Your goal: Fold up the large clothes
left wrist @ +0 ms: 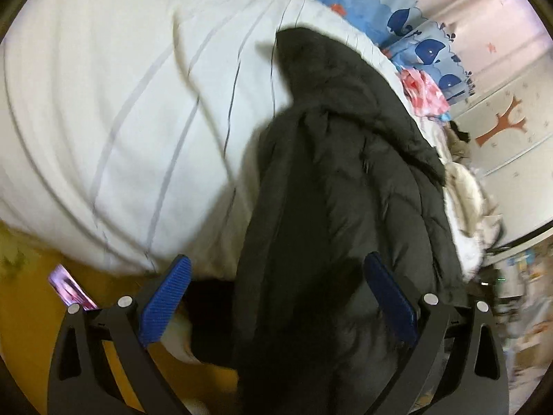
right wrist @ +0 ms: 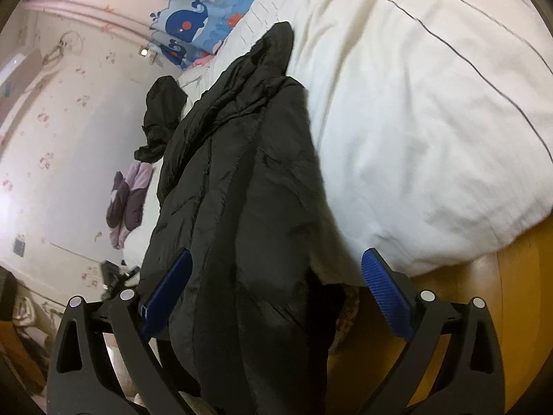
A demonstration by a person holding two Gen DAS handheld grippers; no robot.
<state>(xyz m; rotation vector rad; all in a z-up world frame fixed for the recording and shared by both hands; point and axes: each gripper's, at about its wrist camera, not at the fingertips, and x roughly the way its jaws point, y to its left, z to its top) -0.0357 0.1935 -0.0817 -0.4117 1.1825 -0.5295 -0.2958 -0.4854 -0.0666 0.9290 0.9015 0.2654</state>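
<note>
A large black padded jacket (left wrist: 338, 180) lies lengthwise on the white striped duvet (left wrist: 114, 110), its near end hanging over the bed's edge. In the left wrist view my left gripper (left wrist: 276, 297) is open, blue pads wide apart, with the jacket's lower part lying between and below them, untouched. The right wrist view shows the same jacket (right wrist: 242, 173) on the duvet (right wrist: 432, 121). My right gripper (right wrist: 276, 294) is open as well, and the jacket's hem passes between its blue pads without being pinched.
A whale-print blue pillow (left wrist: 408, 17) and pink cloth (left wrist: 425, 93) lie at the bed's head. A fluffy white garment (left wrist: 466, 200) sits beside the jacket. Dark clothes (right wrist: 160, 117) and a purple item (right wrist: 128, 200) lie near the wall. Yellow wooden floor (right wrist: 484, 294) borders the bed.
</note>
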